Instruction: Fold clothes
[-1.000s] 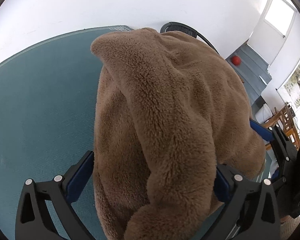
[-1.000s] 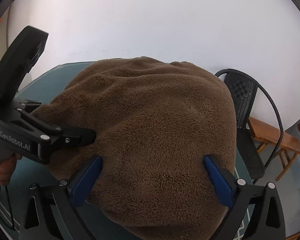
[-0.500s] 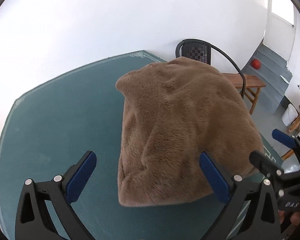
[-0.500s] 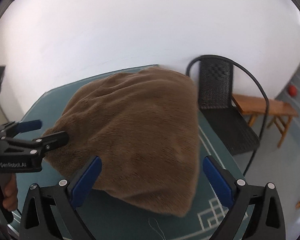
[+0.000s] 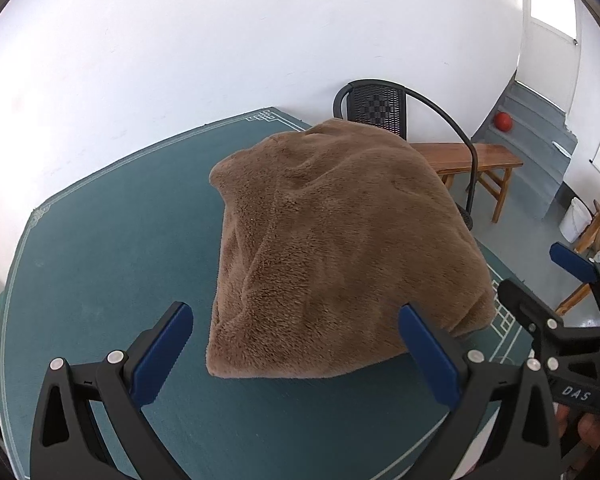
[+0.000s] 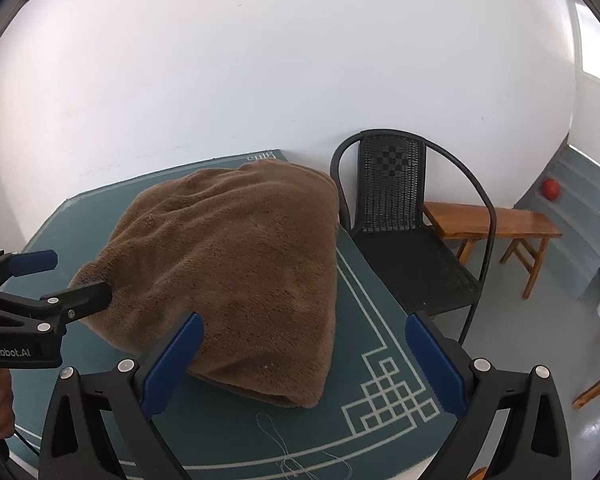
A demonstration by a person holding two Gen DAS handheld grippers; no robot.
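White walls back a teal-covered table (image 5: 99, 272) edged with a pale line-and-knot border, where a brown fleece garment (image 5: 332, 248) lies folded into a thick, rounded bundle toward the table's far right side. Its nearest folded edge sits just ahead of the left gripper (image 5: 295, 344), whose blue-padded fingers stand wide apart above the cloth, gripping nothing. From the other side, the right gripper (image 6: 304, 360) is likewise spread wide and empty, its left pad hovering at the bundle's near edge and its right pad over the border pattern (image 6: 388, 396) at the table's corner. Loose threads (image 6: 283, 448) trail on the cloth near that corner. A black woven chair (image 6: 396, 216) stands just beyond the table's edge against the wall, with a wooden bench (image 6: 496, 220) beside it. A red ball (image 6: 550, 189) rests on grey steps (image 6: 576, 208) farther right.
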